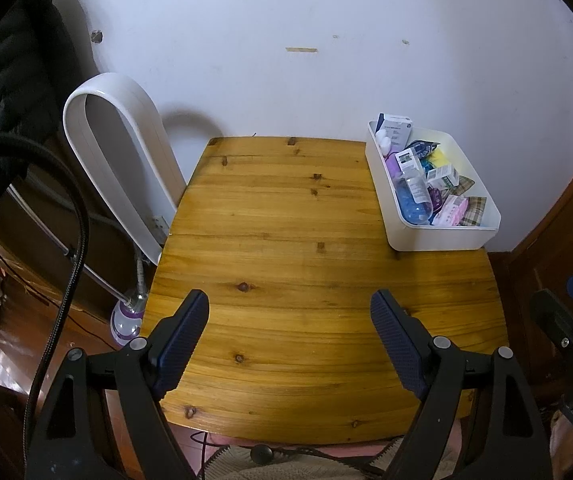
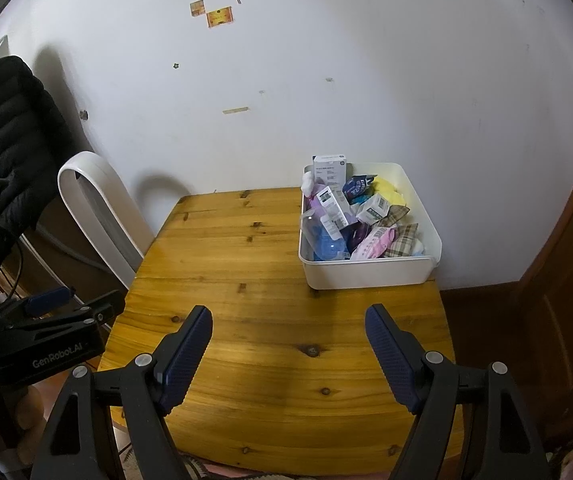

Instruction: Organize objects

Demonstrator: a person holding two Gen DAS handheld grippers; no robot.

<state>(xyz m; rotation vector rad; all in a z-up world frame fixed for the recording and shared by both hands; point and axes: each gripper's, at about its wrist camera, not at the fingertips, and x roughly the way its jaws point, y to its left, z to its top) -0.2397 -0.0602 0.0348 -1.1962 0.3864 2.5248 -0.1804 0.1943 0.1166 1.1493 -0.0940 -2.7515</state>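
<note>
1. Nearest the lens, the left claw (image 1: pixel 289 308) has its two blue pads spread wide with nothing between them, only bare table (image 1: pixel 270 240) showing below.
2. Likewise the right claw (image 2: pixel 288 322) is spread wide and empty, hanging over the near half of the table.
3. Ahead and to the right of both claws sits a white bin (image 2: pixel 366 276), at the table's far right corner near the wall, well apart from either claw.
4. Its long axis runs away from the viewer, toward the wall.
5. By my judgement the right claw is the nearer one — the bin lies only slightly right of its line, but far right of the left claw's.
6. Inside the bin is a loose heap — small white boxes, a clear bottle, blue, yellow and pink packets, plaid cloth.
</note>
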